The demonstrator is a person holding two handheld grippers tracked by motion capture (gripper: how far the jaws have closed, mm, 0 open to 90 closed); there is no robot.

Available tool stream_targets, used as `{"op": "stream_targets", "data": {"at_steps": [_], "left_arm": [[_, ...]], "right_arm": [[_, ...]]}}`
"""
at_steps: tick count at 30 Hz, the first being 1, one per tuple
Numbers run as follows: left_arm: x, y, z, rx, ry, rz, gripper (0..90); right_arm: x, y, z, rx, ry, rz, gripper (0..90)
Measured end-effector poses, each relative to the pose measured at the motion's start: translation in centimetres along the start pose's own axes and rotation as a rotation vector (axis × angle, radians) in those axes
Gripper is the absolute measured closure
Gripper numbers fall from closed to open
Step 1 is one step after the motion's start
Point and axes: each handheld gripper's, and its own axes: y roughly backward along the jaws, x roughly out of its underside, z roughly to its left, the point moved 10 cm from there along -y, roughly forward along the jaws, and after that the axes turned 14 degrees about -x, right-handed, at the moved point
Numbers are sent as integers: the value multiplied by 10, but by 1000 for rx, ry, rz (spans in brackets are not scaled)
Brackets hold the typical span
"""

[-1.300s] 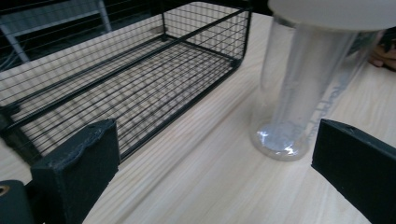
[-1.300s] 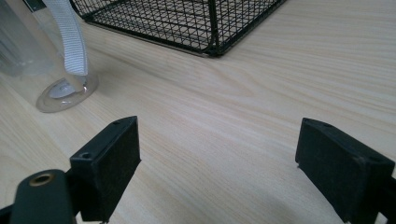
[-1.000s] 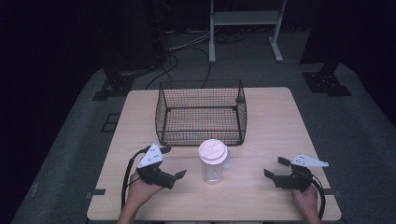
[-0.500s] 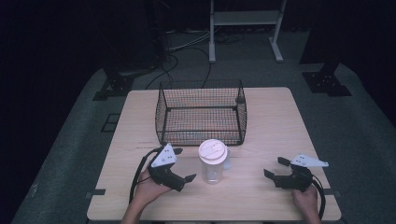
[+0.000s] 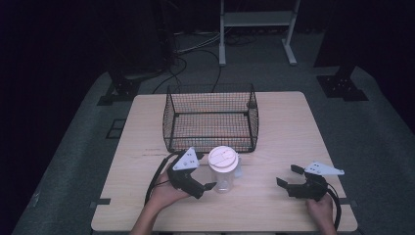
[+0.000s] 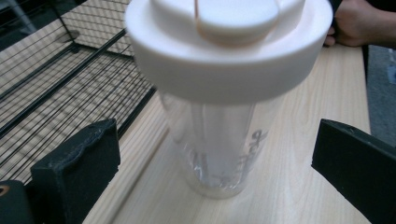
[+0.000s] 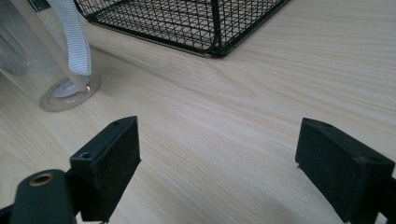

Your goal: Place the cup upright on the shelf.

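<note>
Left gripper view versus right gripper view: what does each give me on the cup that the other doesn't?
Left gripper view: the cup's white lid from close up, the clear body centred between the open left gripper, and the other hand beyond. Right gripper view: the cup's base and a white strap, off to the side of the open right gripper. Both: the wire basket and wooden table.
</note>
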Motion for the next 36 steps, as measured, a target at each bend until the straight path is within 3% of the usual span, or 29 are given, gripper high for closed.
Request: {"op": "stream_targets", "data": {"at_steps": [7,16,25,36], "left_arm": [[-10,-13,-3,49,2,18,1],[-20,-25,-8,77,-8,43,2],[-23,-32,-7,62,-26,91,4],[-25,-31,-8,95,-43,140,121]], "right_arm": [[0,0,0,-5,2,2,129],[0,0,0,-8,4,4,129],[0,0,1,-11,4,4,129],[0,0,1,-12,2,4,129]]}}
